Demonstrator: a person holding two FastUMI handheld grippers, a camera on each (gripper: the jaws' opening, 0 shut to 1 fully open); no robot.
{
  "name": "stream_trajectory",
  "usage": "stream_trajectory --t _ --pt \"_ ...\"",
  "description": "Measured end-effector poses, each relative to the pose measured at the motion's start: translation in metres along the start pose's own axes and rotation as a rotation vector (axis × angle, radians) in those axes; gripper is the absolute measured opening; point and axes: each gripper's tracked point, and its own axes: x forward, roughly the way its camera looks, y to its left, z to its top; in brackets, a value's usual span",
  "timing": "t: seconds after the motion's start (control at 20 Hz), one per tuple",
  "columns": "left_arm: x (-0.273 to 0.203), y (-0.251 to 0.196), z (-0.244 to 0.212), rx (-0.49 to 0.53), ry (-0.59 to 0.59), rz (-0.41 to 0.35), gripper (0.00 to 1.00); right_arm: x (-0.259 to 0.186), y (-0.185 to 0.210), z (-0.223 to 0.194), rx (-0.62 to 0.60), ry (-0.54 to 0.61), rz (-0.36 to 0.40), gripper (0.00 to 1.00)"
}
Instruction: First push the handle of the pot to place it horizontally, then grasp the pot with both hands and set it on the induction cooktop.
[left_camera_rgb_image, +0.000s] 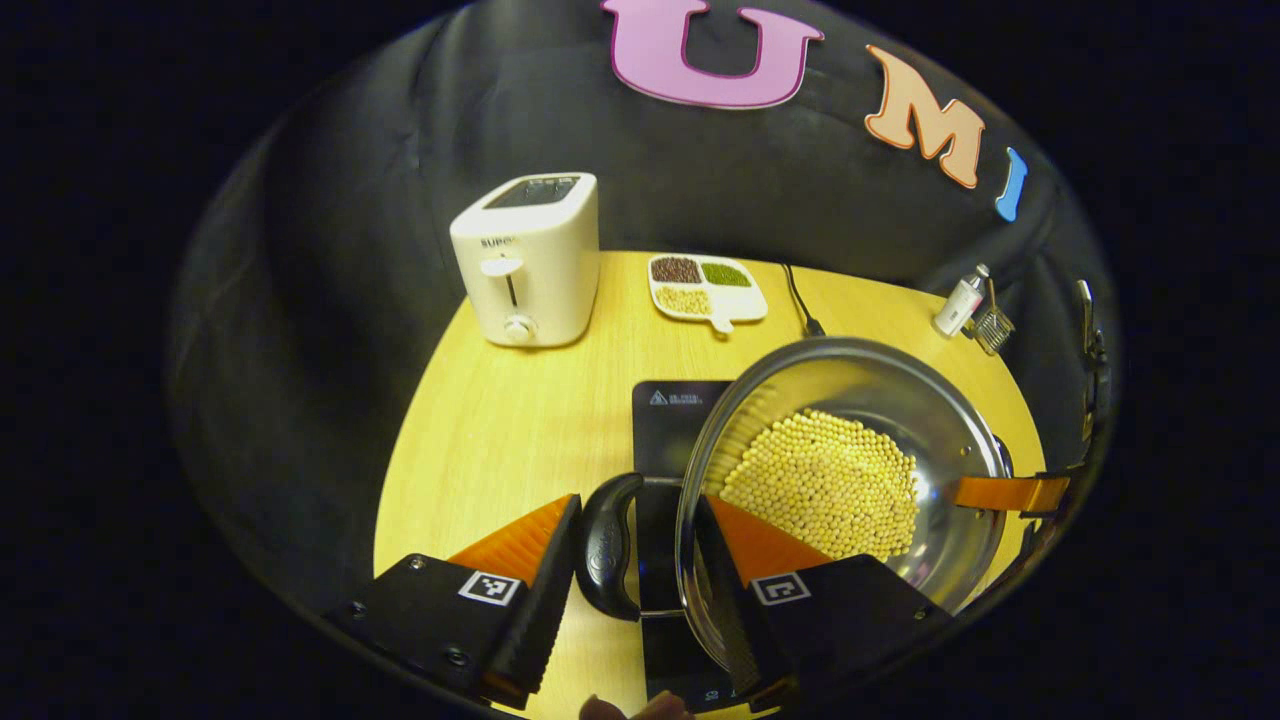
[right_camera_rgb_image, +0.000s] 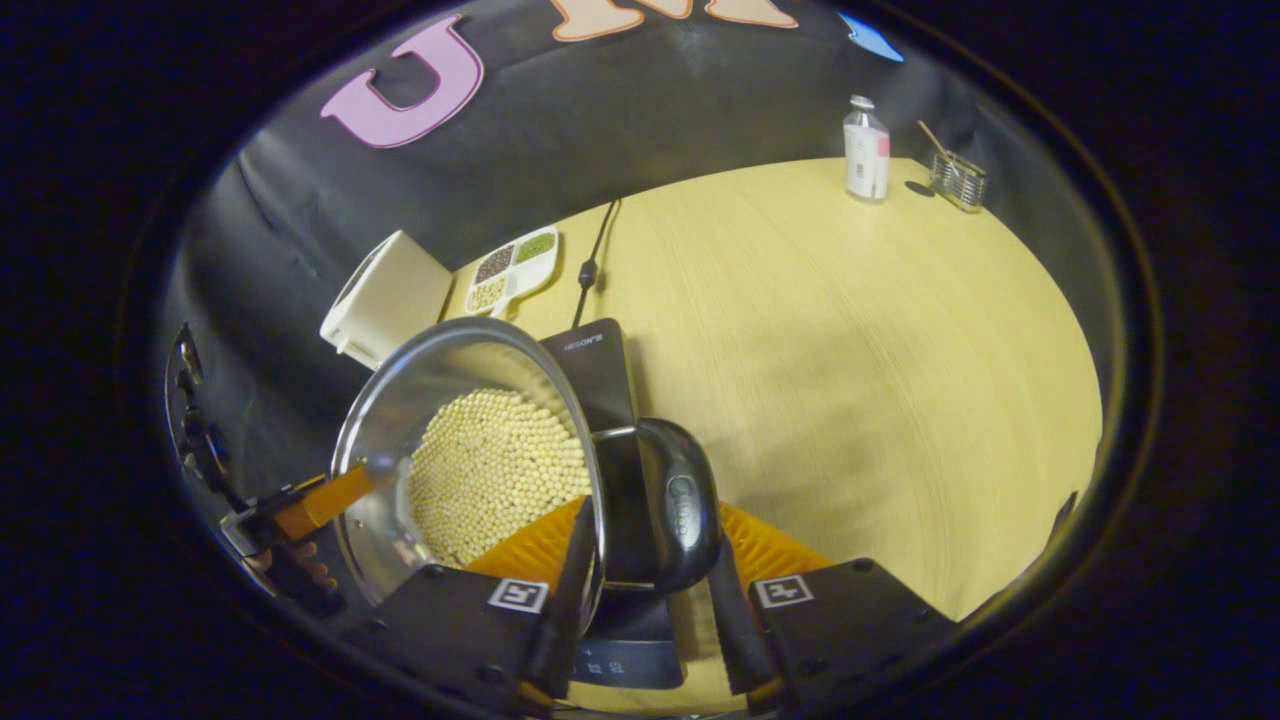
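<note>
Two tongs grip one steel pot (left_camera_rgb_image: 900, 420) of yellow beans (left_camera_rgb_image: 820, 485) above the black cooktop (left_camera_rgb_image: 665, 420): the left tongs (left_camera_rgb_image: 630, 560) pinch one dark handle (left_camera_rgb_image: 605, 545), the right tongs (right_camera_rgb_image: 650, 570) pinch the other handle (right_camera_rgb_image: 680, 505). Farther back on the counter (left_camera_rgb_image: 520, 430) stand one white toaster (left_camera_rgb_image: 528, 258), one divided dish (left_camera_rgb_image: 705, 288), one bottle (right_camera_rgb_image: 866, 150).

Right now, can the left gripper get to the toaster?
Probably not: the left gripper is clamped on the pot by its handle, sharing the load with the right gripper.
</note>
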Motion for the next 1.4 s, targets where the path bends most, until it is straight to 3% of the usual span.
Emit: stream_trajectory --t 0.05,0.1,0.15,0.2,0.35,0.5,0.55,0.6,0.65,0.8,0.85,0.9,0.95,1.1,1.3,1.4 --pt "-0.002 0.0 0.005 0.02 -0.012 0.011 0.7 -0.002 0.001 0.001 0.0 -0.009 0.007 0.65" --pt "-0.006 -0.003 0.009 0.039 -0.018 0.014 0.72 -0.006 0.0 0.005 0.007 -0.027 0.01 0.68" --pt "-0.009 -0.006 0.014 0.053 -0.032 0.018 0.72 -0.01 -0.001 0.011 0.017 -0.045 0.018 0.82" --pt "-0.015 -0.008 0.02 0.06 -0.057 0.026 0.71 -0.013 -0.002 0.015 0.022 -0.057 0.022 0.89" --pt "-0.033 -0.015 0.041 0.071 -0.145 0.037 0.72 -0.028 -0.015 0.033 0.032 -0.128 0.017 0.98" --pt "-0.055 -0.032 0.055 0.091 -0.208 0.032 0.73 -0.05 -0.025 0.059 0.035 -0.252 0.027 0.98" --pt "-0.063 -0.038 0.062 0.09 -0.236 0.034 0.73 -0.058 -0.029 0.065 0.022 -0.285 0.033 0.93" --pt "-0.073 -0.045 0.068 0.088 -0.266 0.036 0.72 -0.068 -0.032 0.071 0.003 -0.315 0.042 0.98" --pt "-0.083 -0.053 0.075 0.086 -0.297 0.039 0.72 -0.077 -0.034 0.076 -0.024 -0.344 0.056 1.0" --pt "-0.121 -0.082 0.089 0.081 -0.377 0.068 0.72 -0.111 -0.044 0.092 -0.135 -0.46 0.116 0.94" --pt "-0.135 -0.093 0.092 0.075 -0.402 0.083 0.72 -0.125 -0.05 0.097 -0.167 -0.492 0.131 0.97" --pt "-0.149 -0.105 0.094 0.067 -0.428 0.097 0.76 -0.14 -0.06 0.1 -0.191 -0.516 0.138 0.93" --pt "-0.162 -0.12 0.095 0.063 -0.45 0.107 0.73 -0.154 -0.069 0.104 -0.207 -0.542 0.146 0.97" --pt "-0.199 -0.159 0.089 0.052 -0.515 0.13 0.79 -0.198 -0.1 0.112 -0.242 -0.624 0.167 0.93" --pt "-0.248 -0.219 0.075 0.048 -0.574 0.15 0.8 -0.252 -0.142 0.118 -0.251 -0.715 0.192 0.97" --pt "-0.272 -0.243 0.067 0.074 -0.593 0.153 0.8 -0.278 -0.165 0.12 -0.236 -0.738 0.185 0.93"
